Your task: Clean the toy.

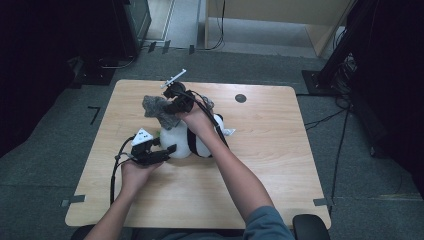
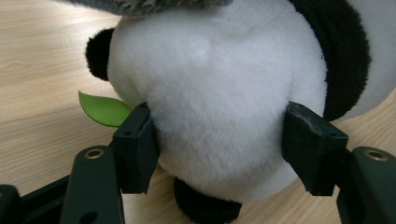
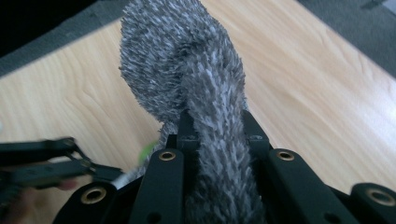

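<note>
A black-and-white panda plush (image 1: 187, 140) lies near the middle of the wooden table (image 1: 280, 150). My left gripper (image 1: 167, 149) comes in from the left, and its pads press into both sides of the plush's white body (image 2: 219, 93). A green felt leaf (image 2: 102, 109) pokes out beside the left pad. My right gripper (image 1: 172, 105) is behind the plush, shut on a grey fuzzy cloth (image 1: 155, 107). In the right gripper view the cloth (image 3: 187, 70) is pinched between the pads and bunches up above the right gripper (image 3: 217, 126). The cloth's edge (image 2: 149, 4) rests on top of the plush.
A small dark round mark (image 1: 240, 98) sits toward the table's back right. Grey carpet surrounds the table, with a black stand and cables (image 1: 340, 55) at the right rear. Bare wood lies to the right and in front of the plush.
</note>
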`<action>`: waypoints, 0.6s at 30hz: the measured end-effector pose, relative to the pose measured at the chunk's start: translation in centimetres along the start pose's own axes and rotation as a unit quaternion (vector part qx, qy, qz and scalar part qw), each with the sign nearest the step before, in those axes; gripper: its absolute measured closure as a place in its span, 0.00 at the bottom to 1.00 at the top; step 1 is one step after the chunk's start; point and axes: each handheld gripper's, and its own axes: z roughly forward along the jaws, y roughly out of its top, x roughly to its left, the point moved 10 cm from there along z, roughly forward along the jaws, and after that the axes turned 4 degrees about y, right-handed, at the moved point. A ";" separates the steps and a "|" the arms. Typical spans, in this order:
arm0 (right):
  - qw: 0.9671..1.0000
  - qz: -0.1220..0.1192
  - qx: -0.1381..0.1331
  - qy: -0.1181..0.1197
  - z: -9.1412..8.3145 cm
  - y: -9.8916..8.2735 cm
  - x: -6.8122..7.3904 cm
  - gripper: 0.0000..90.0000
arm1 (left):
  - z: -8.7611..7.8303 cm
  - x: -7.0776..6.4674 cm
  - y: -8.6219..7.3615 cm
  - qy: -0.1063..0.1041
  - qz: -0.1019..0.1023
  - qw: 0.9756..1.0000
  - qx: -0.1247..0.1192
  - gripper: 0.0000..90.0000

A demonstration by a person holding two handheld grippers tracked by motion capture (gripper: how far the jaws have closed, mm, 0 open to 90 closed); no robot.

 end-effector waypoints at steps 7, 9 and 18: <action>1.000 0.015 0.020 -0.013 0.3 -2.1 -2.3 0.84 | 0.0 -0.1 0.0 -0.001 -0.006 1.000 0.001 0.37; 0.999 0.019 0.022 -0.020 -0.1 -2.4 -2.9 0.84 | 0.0 -0.1 0.0 -0.001 -0.006 1.000 0.001 0.37; 0.997 0.041 0.032 -0.052 -2.0 -5.0 -6.5 0.84 | 0.0 -0.1 0.0 -0.001 -0.006 1.000 0.002 0.38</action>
